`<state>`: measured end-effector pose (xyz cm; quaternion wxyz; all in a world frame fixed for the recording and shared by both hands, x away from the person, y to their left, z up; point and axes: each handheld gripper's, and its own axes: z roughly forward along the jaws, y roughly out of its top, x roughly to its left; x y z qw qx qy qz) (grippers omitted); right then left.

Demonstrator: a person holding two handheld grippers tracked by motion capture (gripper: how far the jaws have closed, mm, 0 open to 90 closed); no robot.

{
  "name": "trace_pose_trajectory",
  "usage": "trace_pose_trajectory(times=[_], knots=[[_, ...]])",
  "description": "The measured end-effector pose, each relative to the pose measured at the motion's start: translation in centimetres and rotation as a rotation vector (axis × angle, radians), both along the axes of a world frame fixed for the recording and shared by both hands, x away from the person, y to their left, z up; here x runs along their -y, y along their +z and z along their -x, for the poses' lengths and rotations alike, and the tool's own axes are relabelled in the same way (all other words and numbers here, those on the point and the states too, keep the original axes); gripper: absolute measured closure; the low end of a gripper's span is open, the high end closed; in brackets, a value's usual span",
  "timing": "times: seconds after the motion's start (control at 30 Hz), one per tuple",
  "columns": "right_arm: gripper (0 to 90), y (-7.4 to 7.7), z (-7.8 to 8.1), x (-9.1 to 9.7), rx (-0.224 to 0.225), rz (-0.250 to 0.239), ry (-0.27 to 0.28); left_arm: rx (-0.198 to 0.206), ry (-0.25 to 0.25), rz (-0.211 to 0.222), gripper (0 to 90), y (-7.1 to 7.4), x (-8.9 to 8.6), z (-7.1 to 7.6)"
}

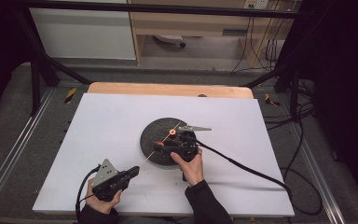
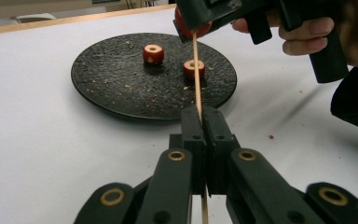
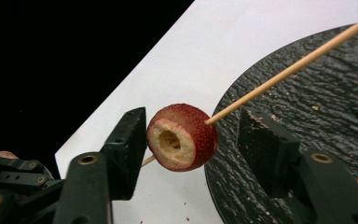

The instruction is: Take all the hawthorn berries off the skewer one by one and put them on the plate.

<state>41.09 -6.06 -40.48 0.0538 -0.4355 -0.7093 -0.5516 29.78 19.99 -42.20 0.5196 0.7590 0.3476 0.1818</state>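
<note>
Plate: a round black plate [image 2: 121, 88] sits at centre frame on the white table [image 1: 112, 126] in the high view, holding two cored red fruit pieces [image 2: 153, 53] side by side amid crumbs.
Skewer: a thin wooden skewer [image 2: 196, 74] runs from lower left toward the plate, threaded through a third cored fruit [image 3: 182, 136].
Left tool [image 2: 204, 121]: lower centre of its own view, jaws pinched tight on the skewer.
Right tool [image 3: 193, 140]: over the plate's near edge, jaws partly apart either side of the skewered fruit, one pad at its rim, the other clear of it.
</note>
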Motion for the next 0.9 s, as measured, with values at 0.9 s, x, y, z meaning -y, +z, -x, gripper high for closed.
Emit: trace_pose_trajectory(times=[0.9], knots=[[59.7, 1.7, -0.9, 1.2, 0.004, -0.028, -0.039, 0.02, -0.003, 0.014, 88.3, 0.4, -0.1, 0.3]])
